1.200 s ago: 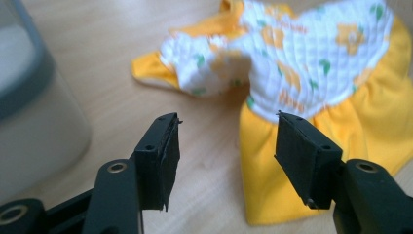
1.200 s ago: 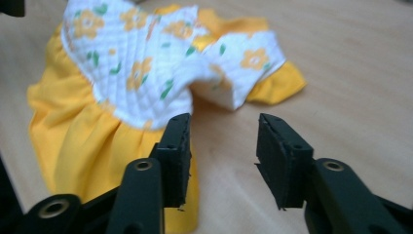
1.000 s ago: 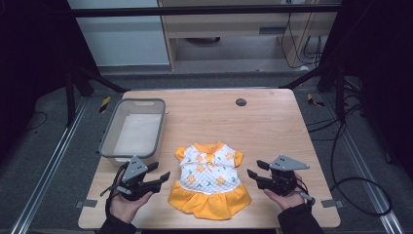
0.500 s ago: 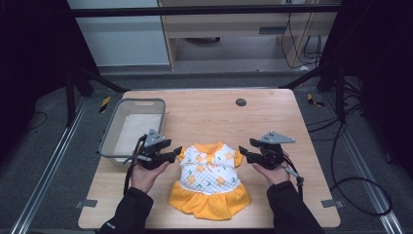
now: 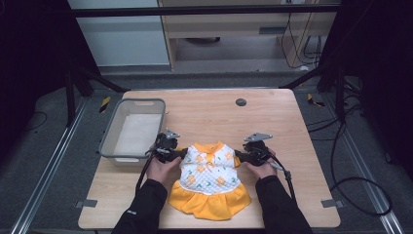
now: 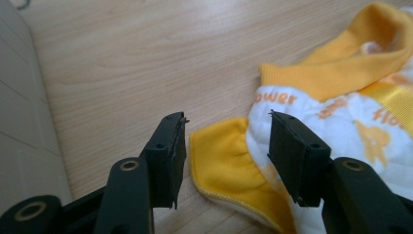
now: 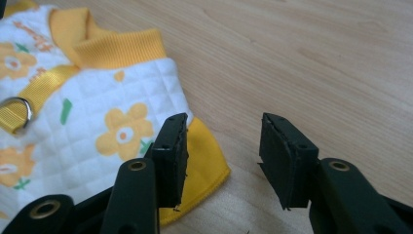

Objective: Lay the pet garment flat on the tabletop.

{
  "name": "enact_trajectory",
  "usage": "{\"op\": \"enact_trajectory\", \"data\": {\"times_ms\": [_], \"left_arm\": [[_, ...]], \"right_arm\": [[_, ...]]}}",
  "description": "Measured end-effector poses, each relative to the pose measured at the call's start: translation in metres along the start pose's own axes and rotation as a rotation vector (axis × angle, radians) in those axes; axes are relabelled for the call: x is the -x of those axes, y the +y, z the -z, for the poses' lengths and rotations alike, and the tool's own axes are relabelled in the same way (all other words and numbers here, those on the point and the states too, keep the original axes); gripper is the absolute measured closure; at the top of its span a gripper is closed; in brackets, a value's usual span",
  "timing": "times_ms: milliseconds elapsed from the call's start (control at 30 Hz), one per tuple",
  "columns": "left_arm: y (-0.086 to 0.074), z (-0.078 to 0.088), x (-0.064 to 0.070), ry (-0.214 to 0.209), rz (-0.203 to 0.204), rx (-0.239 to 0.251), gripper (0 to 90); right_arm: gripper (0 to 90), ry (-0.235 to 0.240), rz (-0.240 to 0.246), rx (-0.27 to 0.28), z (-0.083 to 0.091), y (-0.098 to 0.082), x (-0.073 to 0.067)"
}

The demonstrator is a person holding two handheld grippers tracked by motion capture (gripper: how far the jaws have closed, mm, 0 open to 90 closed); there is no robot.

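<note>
Both your hands have moved in from the worktop's near edge. Your left tool [image 6: 226, 146] and right tool [image 7: 221, 156], both spread though lately narrowing, now straddle the quilted white-and-yellow flowered dress's [image 5: 210, 178] yellow sleeves, ready to pinch.

one small dress [image 5: 210, 178] in white and orange, one grey bin [image 5: 132, 129], one wooden table [image 5: 272, 122], two hand-held grippers: the left gripper [image 5: 181, 154] and the right gripper [image 5: 239, 158], and two yellow sleeve cuffs on the dress.
</note>
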State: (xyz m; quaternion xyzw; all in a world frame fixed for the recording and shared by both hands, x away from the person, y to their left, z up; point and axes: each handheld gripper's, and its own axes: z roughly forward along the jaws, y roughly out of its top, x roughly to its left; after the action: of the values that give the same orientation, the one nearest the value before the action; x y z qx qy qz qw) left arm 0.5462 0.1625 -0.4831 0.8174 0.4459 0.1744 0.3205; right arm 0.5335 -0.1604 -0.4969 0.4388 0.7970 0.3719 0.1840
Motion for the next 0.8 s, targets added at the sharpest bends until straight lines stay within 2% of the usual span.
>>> {"op": "enact_trajectory", "data": {"times_ms": [100, 233, 267, 300, 333, 467, 600, 733, 767, 800], "left_arm": [[-0.004, -0.005, -0.001, -0.016, 0.034, 0.005, 49.3], [-0.006, -0.006, -0.002, -0.021, 0.032, -0.005, 50.7], [-0.006, -0.006, -0.001, -0.021, 0.037, -0.006, 52.4], [-0.006, -0.006, 0.001, -0.017, 0.038, -0.009, 55.8], [-0.006, -0.006, 0.005, -0.013, 0.018, -0.011, 58.4], [-0.005, -0.006, 0.009, -0.017, 0.015, -0.012, 70.3], [-0.005, -0.006, 0.009, -0.034, 0.023, -0.013, 78.7], [-0.005, -0.003, 0.012, -0.009, -0.011, -0.006, 82.5], [-0.003, 0.001, 0.013, -0.001, -0.027, 0.01, 83.1], [0.0, 0.008, 0.012, -0.006, -0.022, 0.042, 83.5]], "right_arm": [[58.3, 0.014, -0.013, -0.017, -0.003, -0.002, 0.0], [61.9, 0.016, -0.008, -0.028, -0.004, -0.003, -0.001], [63.3, 0.019, -0.016, -0.031, -0.004, -0.003, -0.002], [70.3, 0.024, -0.018, -0.036, -0.003, -0.002, -0.003], [73.3, 0.028, -0.018, -0.039, -0.003, -0.002, -0.004], [84.3, 0.035, -0.022, -0.054, -0.003, 0.0, -0.009], [86.8, 0.035, -0.013, -0.054, -0.003, 0.001, -0.012], [87.1, 0.039, -0.008, -0.046, 0.0, 0.001, -0.011], [87.1, 0.042, -0.004, -0.037, 0.001, 0.002, -0.011], [87.2, 0.048, -0.001, -0.005, 0.008, 0.006, -0.012]]}}
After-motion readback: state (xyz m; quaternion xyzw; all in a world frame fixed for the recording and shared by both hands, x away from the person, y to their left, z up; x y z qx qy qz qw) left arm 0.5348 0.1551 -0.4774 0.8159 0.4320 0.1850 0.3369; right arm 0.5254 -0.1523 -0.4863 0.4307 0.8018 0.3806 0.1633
